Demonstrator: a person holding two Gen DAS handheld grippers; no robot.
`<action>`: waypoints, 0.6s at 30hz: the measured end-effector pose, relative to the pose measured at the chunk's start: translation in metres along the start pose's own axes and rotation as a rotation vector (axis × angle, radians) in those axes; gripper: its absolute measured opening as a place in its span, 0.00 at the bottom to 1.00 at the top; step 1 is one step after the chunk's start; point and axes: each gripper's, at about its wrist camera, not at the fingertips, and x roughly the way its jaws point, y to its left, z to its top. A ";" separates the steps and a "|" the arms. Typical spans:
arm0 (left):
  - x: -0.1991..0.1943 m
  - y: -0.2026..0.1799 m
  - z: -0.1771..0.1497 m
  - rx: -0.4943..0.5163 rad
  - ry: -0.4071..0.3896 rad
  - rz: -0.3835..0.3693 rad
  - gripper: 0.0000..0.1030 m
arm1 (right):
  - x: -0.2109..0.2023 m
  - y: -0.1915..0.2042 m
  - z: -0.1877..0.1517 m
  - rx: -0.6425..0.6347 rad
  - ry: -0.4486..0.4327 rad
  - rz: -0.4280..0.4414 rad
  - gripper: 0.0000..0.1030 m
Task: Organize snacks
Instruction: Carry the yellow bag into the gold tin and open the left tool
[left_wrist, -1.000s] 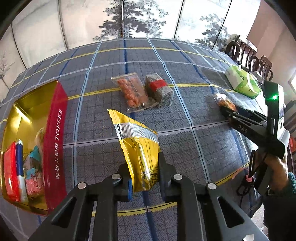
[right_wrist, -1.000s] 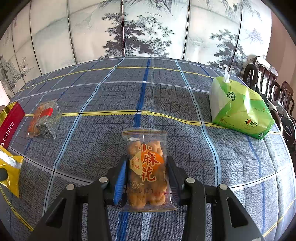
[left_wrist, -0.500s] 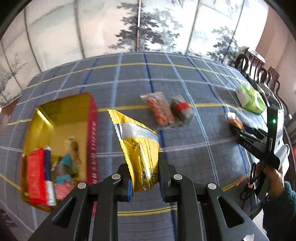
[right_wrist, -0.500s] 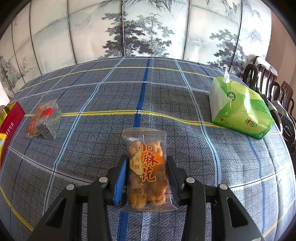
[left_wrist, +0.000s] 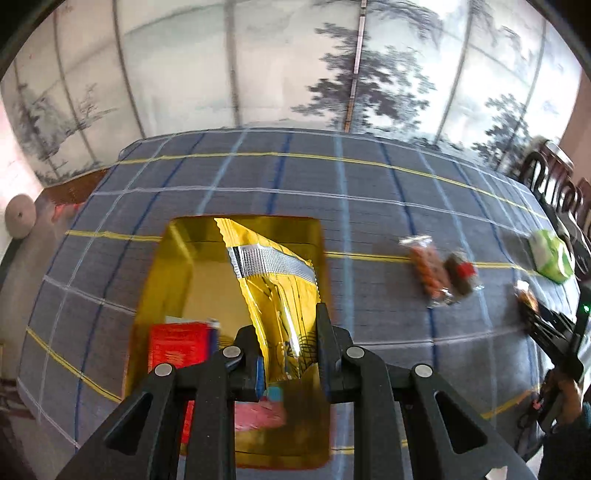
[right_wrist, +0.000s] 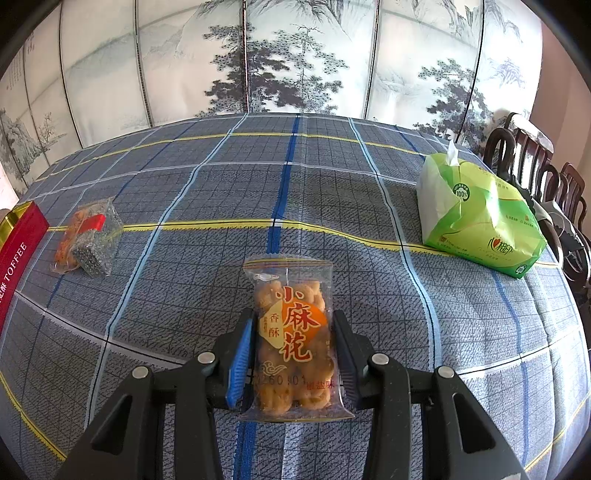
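My left gripper (left_wrist: 289, 343) is shut on a yellow foil snack packet (left_wrist: 275, 291) and holds it above the open gold toffee tin (left_wrist: 184, 258), which holds a red packet (left_wrist: 179, 343) and other snacks. My right gripper (right_wrist: 293, 345) is shut on a clear packet of orange fried twists (right_wrist: 293, 339), low over the table. It also shows at the right edge of the left wrist view (left_wrist: 532, 314). An orange snack packet (left_wrist: 424, 267) and a dark seed bar with a red label (left_wrist: 461, 277) lie together on the checked cloth, also seen in the right wrist view (right_wrist: 88, 236).
A green tissue pack (right_wrist: 476, 218) lies at the table's right side. Dark wooden chairs (right_wrist: 535, 170) stand beyond the right edge. A painted folding screen (right_wrist: 295, 55) stands behind the table. The tin's red side (right_wrist: 16, 254) shows at the left of the right wrist view.
My left gripper has swung left with the yellow packet, from over the cloth to over the open tin. The right gripper has stayed in place with its packet.
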 end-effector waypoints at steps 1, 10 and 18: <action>0.003 0.006 0.001 -0.011 0.004 0.003 0.18 | 0.000 0.000 0.000 0.000 0.000 0.000 0.41; 0.029 0.043 -0.002 -0.070 0.043 -0.005 0.18 | 0.000 0.000 0.000 0.000 0.000 -0.001 0.41; 0.049 0.057 -0.007 -0.073 0.089 0.019 0.18 | 0.000 -0.001 0.000 0.000 0.000 -0.002 0.41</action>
